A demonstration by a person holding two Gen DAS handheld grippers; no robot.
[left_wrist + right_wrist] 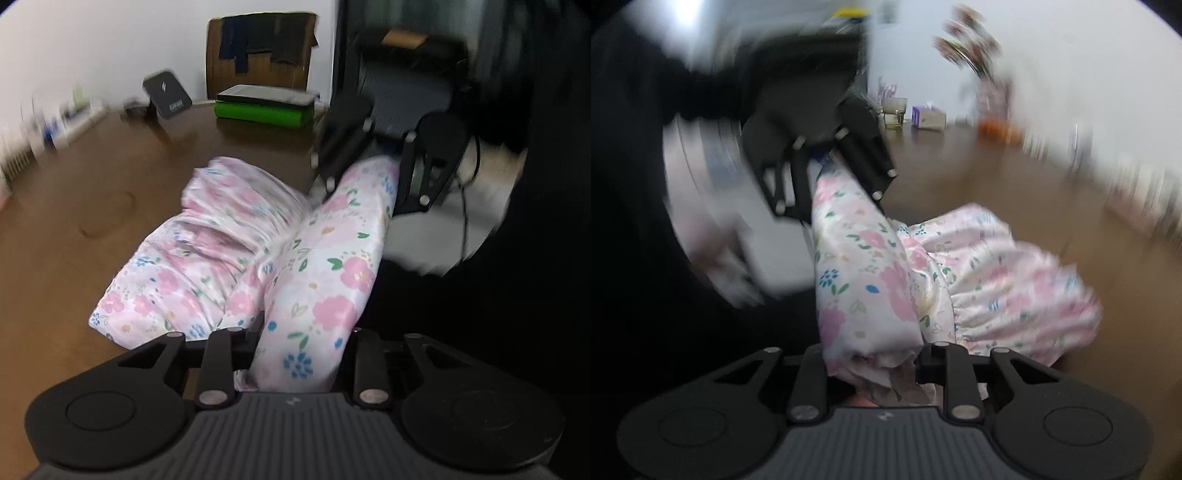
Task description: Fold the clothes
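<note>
A white satin garment with pink flowers point(325, 266) is stretched as a taut fold between my two grippers. The rest of it lies bunched on the brown wooden table point(74, 206). At the bottom of the left wrist view, my left gripper point(303, 332) is shut on one end of the fold. My right gripper point(369, 173) clamps the far end, near the table's edge. The right wrist view mirrors this: the right gripper point(871, 362) is shut on the garment point(860, 266), and the left gripper point(834, 177) pinches the other end. The gathered, ruffled part point(997, 288) rests on the table to the right.
At the table's far side stand a green box with a flat dark device on it point(264, 110), a black box point(168, 94) and a chair hung with dark clothes point(258, 51). A glass point(895, 112), a tissue box point(929, 117) and something orange point(997, 129) sit at another edge. A person's dark clothing fills one side.
</note>
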